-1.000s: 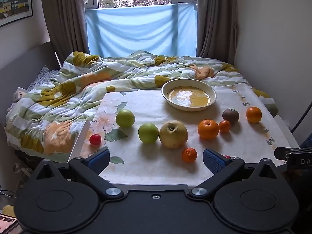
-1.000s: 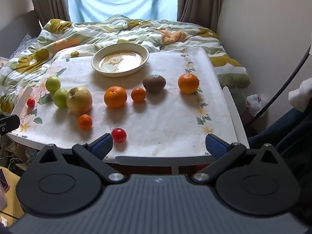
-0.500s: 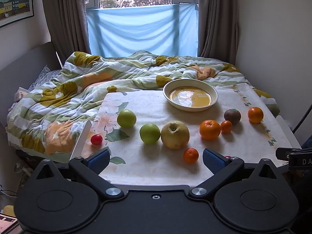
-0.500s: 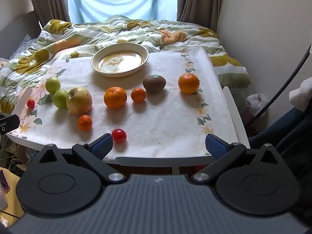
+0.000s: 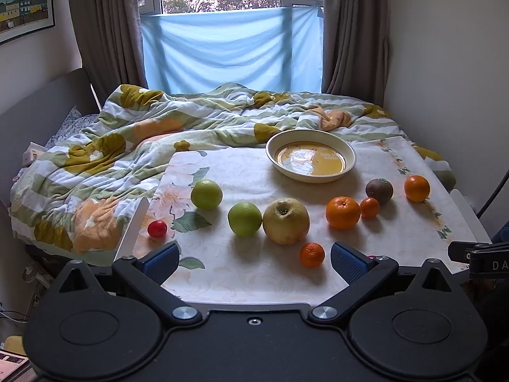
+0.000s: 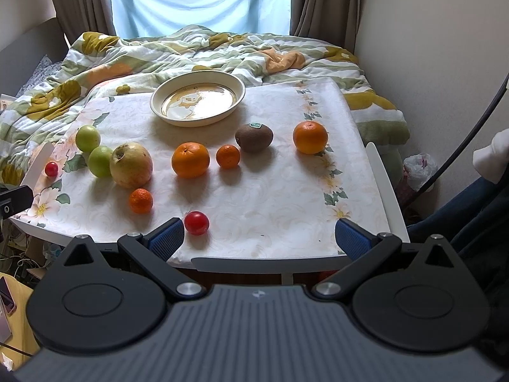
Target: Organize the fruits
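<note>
Grippers (image 5: 253, 259) (image 6: 259, 234) open, fruit on table (image 6: 270, 191)

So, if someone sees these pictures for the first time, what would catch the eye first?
Probably the loose row of fruit across the flowered tabletop: two green apples at the left, a big yellowish pear, then oranges and a kiwi. Behind the row stands an empty cream dish. Both hand-held grippers, left and right, hover open at the near edge.
</note>
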A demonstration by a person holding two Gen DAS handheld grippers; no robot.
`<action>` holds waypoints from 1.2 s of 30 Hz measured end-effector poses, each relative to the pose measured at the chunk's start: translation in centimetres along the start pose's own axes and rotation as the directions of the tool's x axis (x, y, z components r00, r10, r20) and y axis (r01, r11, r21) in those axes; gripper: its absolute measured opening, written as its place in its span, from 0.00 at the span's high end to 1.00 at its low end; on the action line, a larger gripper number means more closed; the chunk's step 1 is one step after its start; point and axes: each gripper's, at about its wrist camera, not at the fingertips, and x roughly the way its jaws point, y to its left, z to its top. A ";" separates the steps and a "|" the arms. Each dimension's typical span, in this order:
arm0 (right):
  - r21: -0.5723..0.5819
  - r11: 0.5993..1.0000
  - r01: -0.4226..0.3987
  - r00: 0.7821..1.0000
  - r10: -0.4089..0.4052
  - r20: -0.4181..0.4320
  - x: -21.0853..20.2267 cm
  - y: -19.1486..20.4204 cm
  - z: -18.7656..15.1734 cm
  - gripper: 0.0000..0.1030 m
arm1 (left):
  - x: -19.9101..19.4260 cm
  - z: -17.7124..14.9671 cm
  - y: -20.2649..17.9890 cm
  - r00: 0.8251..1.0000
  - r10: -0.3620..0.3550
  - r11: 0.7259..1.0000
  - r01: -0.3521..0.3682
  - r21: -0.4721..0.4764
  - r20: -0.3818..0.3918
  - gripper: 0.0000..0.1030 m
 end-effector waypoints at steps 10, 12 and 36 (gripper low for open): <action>-0.001 1.000 0.000 1.000 0.000 0.002 0.1 0.3 0.1 0.00 | 0.0 0.0 0.0 1.000 0.001 1.000 -0.001 0.003 0.000 0.00; -0.001 1.000 -0.001 1.000 0.001 0.001 0.0 0.2 0.1 0.00 | 0.0 0.1 0.0 1.000 0.000 1.000 0.000 0.003 0.000 0.00; 0.007 1.000 -0.008 1.000 0.008 0.010 -0.4 0.8 0.3 0.00 | 0.1 0.1 0.0 1.000 0.003 1.000 -0.003 0.005 0.001 0.00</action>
